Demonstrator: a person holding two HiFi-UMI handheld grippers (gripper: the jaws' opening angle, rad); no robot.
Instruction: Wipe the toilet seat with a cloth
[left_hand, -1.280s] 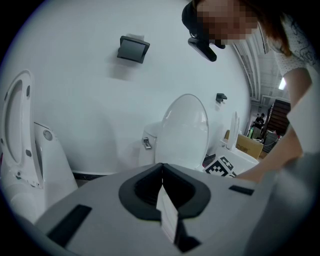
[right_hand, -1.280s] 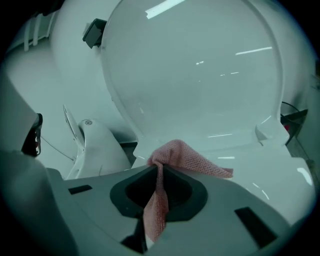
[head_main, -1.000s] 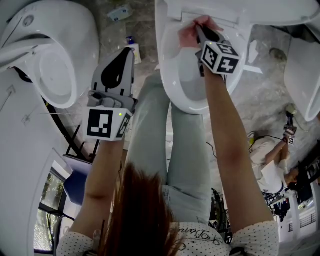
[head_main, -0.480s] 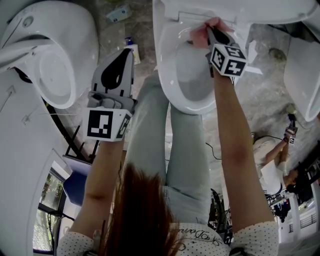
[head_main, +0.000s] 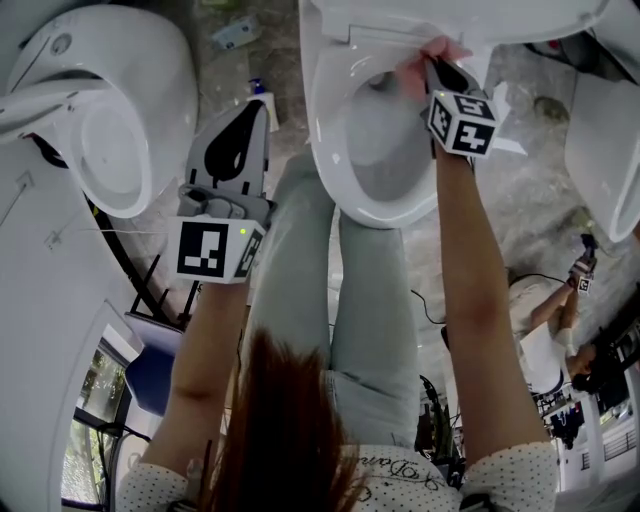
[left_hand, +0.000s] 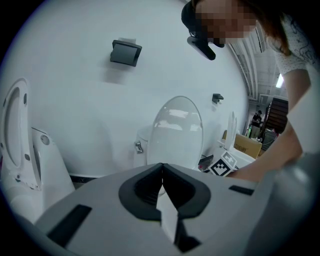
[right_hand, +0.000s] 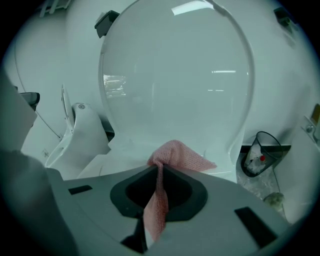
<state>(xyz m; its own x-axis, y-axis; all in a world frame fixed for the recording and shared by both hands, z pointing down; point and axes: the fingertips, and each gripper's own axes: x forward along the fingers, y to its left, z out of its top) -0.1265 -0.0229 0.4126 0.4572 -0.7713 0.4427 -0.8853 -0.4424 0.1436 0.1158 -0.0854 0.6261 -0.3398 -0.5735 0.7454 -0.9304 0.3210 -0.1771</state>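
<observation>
Cloth (right_hand: 180, 152), pink, is clamped between the jaws of the right gripper (right_hand: 160, 170), bunched just past their tips at the rear of the toilet seat (head_main: 325, 140). Left gripper (left_hand: 161, 170) is held closed, empty.

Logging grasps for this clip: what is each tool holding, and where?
The right tool is shut on the pink cloth, pinching a bunched fold. The left tool is shut on nothing.
</observation>
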